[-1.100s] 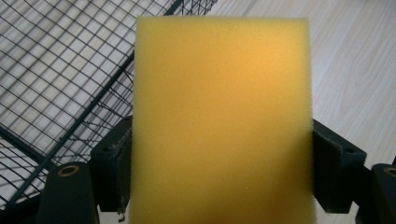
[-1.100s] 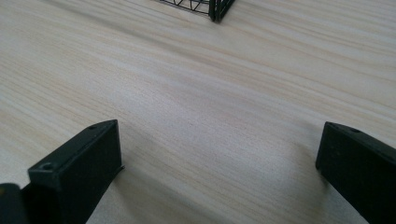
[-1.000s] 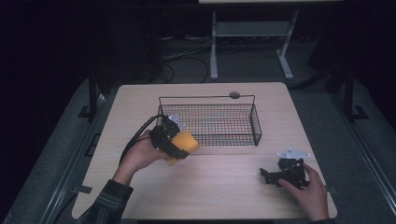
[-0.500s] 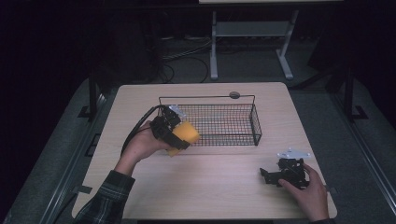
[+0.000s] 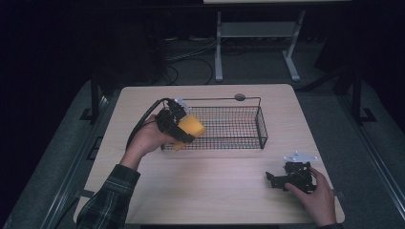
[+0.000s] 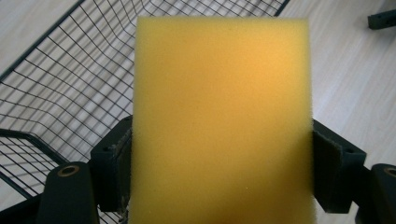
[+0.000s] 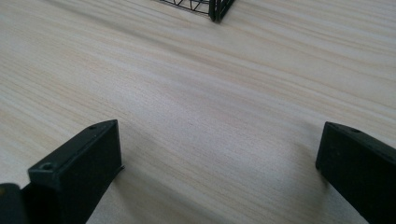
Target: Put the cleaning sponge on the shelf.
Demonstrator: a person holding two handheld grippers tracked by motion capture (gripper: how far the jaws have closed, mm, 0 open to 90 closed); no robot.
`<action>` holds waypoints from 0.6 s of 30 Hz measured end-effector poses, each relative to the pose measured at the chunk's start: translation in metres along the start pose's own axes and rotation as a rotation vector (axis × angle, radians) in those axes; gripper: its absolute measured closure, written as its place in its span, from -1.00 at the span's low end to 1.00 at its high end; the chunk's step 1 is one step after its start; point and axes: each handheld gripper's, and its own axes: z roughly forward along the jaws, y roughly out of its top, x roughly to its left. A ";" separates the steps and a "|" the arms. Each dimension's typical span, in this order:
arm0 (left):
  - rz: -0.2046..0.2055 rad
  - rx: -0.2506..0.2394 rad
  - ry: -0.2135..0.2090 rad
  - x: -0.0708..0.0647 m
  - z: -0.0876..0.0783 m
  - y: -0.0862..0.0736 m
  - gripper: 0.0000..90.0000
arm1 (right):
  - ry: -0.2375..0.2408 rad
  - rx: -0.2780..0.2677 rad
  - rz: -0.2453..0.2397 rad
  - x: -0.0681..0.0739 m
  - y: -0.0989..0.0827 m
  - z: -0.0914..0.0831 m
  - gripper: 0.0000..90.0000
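Left gripper (image 5: 179, 125) clamps sponge (image 5: 189, 129) over basket's (image 5: 260, 128) left end; might snag rim. Right gripper (image 5: 279, 180) open, resting near right.

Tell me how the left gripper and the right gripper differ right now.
The left gripper is shut on a yellow sponge; the right gripper is open with nothing between its jaws. The left is raised at the left end of the wire basket; the right rests low on the table, apart from the basket. Both are black and each is held in one hand.
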 end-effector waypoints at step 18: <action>-0.026 -0.004 0.056 0.032 0.015 0.014 -0.50 | 0.001 -0.001 -0.002 0.000 0.000 0.000 -1.00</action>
